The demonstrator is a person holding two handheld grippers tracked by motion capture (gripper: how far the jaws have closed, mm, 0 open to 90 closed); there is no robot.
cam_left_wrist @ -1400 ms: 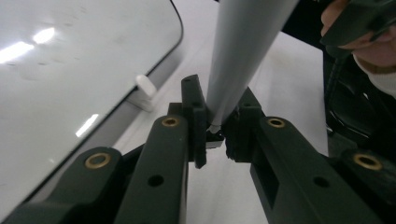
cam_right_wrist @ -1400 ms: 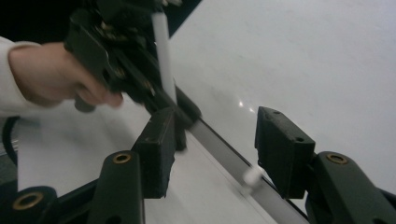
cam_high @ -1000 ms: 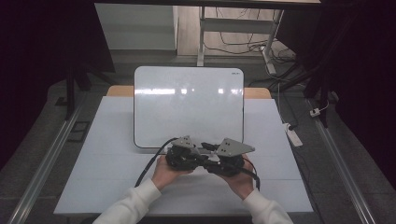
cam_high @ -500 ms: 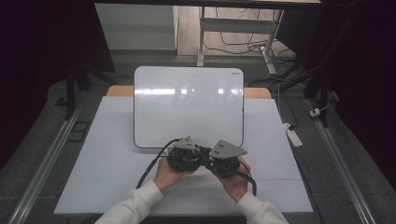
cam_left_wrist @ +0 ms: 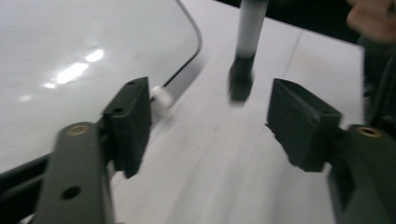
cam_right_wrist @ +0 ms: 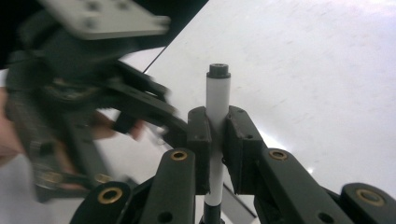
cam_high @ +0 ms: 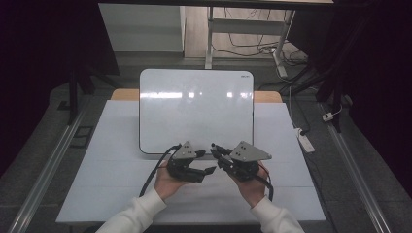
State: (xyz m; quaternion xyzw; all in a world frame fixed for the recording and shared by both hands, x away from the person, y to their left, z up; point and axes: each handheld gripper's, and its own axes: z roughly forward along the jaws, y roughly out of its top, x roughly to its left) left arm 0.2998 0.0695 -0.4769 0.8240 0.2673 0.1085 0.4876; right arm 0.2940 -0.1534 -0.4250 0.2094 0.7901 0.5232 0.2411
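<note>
At the lower centre of the high view, the right gripper (cam_right_wrist: 215,140) clenched its jaws on a white marker (cam_right_wrist: 217,100). The left gripper (cam_left_wrist: 210,121) had just released, nothing between its jaws. The whiteboard (cam_high: 196,109) on the desk (cam_high: 121,170) looked unmarked, so writing probably remained.

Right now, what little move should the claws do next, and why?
Probably pull the left claw back, clear of the white pen with black ends. Its jaws have just been opening, and the pen's black end sits untouched in the gap, while the right claw is clamped on the barrel. That would likely free the pen to go to the glossy white board.
</note>
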